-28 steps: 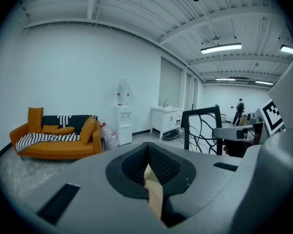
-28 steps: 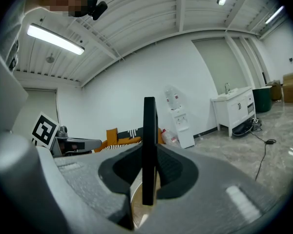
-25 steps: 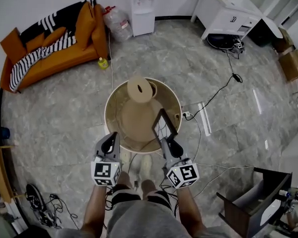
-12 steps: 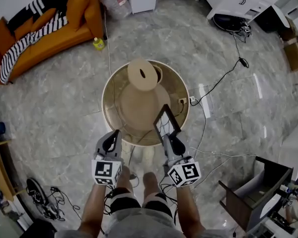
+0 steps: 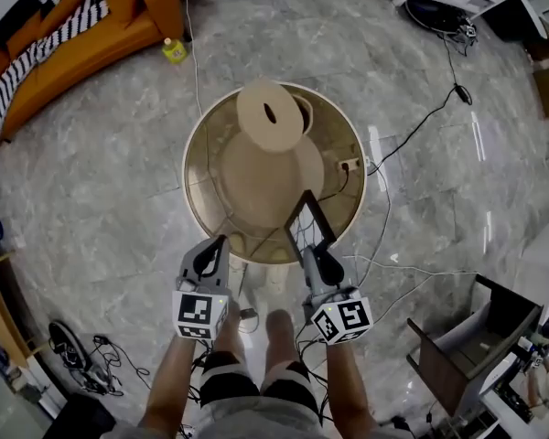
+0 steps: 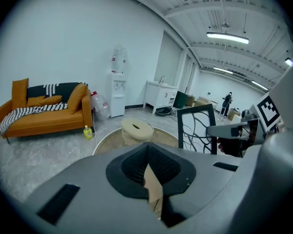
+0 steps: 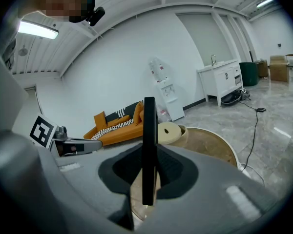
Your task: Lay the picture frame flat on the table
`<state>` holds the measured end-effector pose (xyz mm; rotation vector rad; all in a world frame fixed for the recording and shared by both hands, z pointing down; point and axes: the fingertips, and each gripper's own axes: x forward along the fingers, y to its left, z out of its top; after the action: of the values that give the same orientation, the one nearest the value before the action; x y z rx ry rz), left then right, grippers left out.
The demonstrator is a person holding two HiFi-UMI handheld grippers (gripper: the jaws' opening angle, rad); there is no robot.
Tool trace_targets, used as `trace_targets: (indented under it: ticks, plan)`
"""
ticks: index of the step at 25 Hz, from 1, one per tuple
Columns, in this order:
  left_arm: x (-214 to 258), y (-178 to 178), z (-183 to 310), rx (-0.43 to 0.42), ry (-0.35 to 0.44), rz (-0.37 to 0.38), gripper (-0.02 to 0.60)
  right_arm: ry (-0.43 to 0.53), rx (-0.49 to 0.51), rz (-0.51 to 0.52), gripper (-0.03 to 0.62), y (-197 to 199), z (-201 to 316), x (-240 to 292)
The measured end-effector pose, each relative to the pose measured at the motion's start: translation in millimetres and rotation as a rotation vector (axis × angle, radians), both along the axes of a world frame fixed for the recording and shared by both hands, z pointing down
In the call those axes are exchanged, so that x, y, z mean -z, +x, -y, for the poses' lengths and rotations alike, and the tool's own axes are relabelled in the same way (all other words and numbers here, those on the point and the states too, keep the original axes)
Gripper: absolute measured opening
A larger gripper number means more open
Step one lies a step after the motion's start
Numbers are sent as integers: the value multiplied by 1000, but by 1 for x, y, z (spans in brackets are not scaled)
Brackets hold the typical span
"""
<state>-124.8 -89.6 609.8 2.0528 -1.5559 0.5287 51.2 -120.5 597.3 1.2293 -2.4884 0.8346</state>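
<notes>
Grey marbled floor filled the head view, and on it stood a round beige table with a pale raised rim (image 5: 190,167). A beige round container with a slotted lid (image 5: 270,115) sat on the far half of the table; its base was hard to separate from the tabletop of the same colour. A white plug block (image 5: 348,165) lay near the table's right rim, its cable trailing off over the floor.

The right gripper (image 5: 308,251) pinched the black-rimmed picture frame with a branch pattern (image 5: 306,225) by its lower edge, holding it upright and tilted over the near right part of the table. The gripper's body covered the frame's lower corner, so whether the frame touched the tabletop could not be told. From the right gripper view the frame (image 7: 149,145) appeared edge-on as a thin dark bar between the two pads (image 7: 161,172), and its picture side was out of sight. The left gripper view showed that side (image 6: 195,130), with the bottom cut off by the gripper's own housing.

The left gripper (image 5: 218,243) hung beside the table's near rim, apart from the frame, its jaws pressed together at the tips with nothing between them (image 6: 147,155).

An orange sofa with a striped black-and-white blanket (image 5: 82,35) was cut off at the upper left corner, a small yellow bottle (image 5: 174,51) standing on the floor just beside it.
</notes>
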Motion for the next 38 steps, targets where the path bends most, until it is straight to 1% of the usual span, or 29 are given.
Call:
trace_targets:
  ticks: [4, 9, 13, 18, 20, 23, 30, 35, 38]
  plan:
    - [-35, -10, 9, -7, -13, 1, 17, -24, 5, -3, 67, -13, 5, -38]
    - [-81, -13, 14, -42, -29, 23, 17, -48, 45, -11, 67, -30, 7, -80]
    - [-118, -16, 13, -45, -60, 13, 17, -70, 57, -18, 67, -37, 6, -115]
    - [-152, -17, 8, -33, -93, -11, 17, -101, 59, -22, 67, -37, 1, -150]
    - [-164, -19, 9, -28, -102, -18, 17, -113, 65, -20, 67, -41, 0, -162]
    - [-179, -21, 13, -33, -107, -7, 17, -129, 72, -20, 67, -45, 1, -179]
    - [-214, -21, 15, -27, -137, -21, 17, -179, 99, -16, 67, -54, -2, -215]
    - [-231, -27, 17, 0, -158, -37, 17, -211, 125, -3, 67, -65, -2, -231]
    - [-240, -27, 15, 2, -173, -39, 17, -232, 139, 8, 67, -72, -4, -239]
